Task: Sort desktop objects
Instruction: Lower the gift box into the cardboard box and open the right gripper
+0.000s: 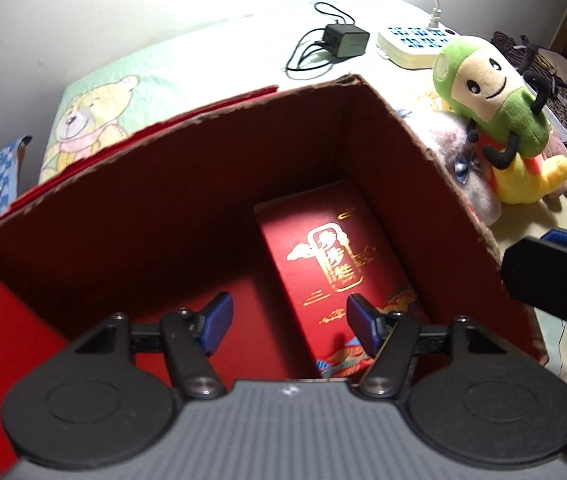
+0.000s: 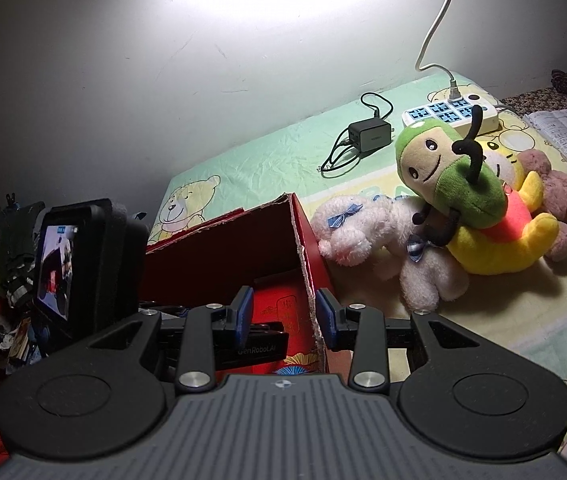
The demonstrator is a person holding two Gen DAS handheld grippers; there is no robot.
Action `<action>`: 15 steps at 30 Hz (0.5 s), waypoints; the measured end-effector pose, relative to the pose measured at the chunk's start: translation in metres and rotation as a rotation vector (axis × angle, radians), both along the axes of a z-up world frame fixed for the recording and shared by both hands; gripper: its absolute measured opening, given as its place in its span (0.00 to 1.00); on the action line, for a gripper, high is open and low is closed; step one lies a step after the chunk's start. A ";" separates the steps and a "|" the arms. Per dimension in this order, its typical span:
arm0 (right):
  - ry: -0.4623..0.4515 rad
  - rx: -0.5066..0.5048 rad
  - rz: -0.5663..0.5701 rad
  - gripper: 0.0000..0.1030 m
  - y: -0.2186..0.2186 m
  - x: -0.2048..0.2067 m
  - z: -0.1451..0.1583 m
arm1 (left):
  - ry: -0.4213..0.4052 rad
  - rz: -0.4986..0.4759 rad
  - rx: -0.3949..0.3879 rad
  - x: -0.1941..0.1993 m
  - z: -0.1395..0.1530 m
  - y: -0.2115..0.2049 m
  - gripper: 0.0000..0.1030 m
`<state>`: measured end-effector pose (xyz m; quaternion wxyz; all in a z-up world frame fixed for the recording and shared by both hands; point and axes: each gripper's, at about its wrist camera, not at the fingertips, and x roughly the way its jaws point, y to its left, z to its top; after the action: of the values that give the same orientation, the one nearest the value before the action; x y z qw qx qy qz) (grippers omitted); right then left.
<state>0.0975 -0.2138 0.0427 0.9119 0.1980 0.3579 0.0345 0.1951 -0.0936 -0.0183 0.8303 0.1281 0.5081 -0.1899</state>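
Over the open red cardboard box (image 1: pixel 187 184) on the green bear-print sheet (image 2: pixel 267 160), the left gripper (image 1: pixel 287 320) hangs half-open and empty above a red gold-printed packet (image 1: pixel 335 264); the right gripper (image 2: pixel 283 314), half-open, straddles the box's right wall without clamping and should close there to steady it.

Open red cardboard box (image 1: pixel 187 184) on bed, red gift box with gold lettering (image 1: pixel 335 264) lying flat inside, plush toys (image 2: pixel 467 208) piled just beside.

black charger (image 1: pixel 345 40) beside white power strip (image 1: pixel 413 42) on bedsheet (image 1: pixel 211 52)
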 end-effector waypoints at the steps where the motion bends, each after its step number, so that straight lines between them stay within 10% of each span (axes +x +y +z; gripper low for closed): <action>1: 0.000 -0.002 0.000 0.37 0.001 -0.001 0.000 | -0.010 0.014 0.000 -0.003 0.003 0.004 0.64; 15: -0.030 -0.010 0.056 0.37 0.019 -0.016 -0.003 | -0.163 0.179 0.068 -0.040 0.038 0.047 0.85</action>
<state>0.0818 -0.1948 0.0395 0.9168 0.1827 0.3498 0.0612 0.1556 -0.0469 0.0199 0.8777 0.1255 0.4544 -0.0865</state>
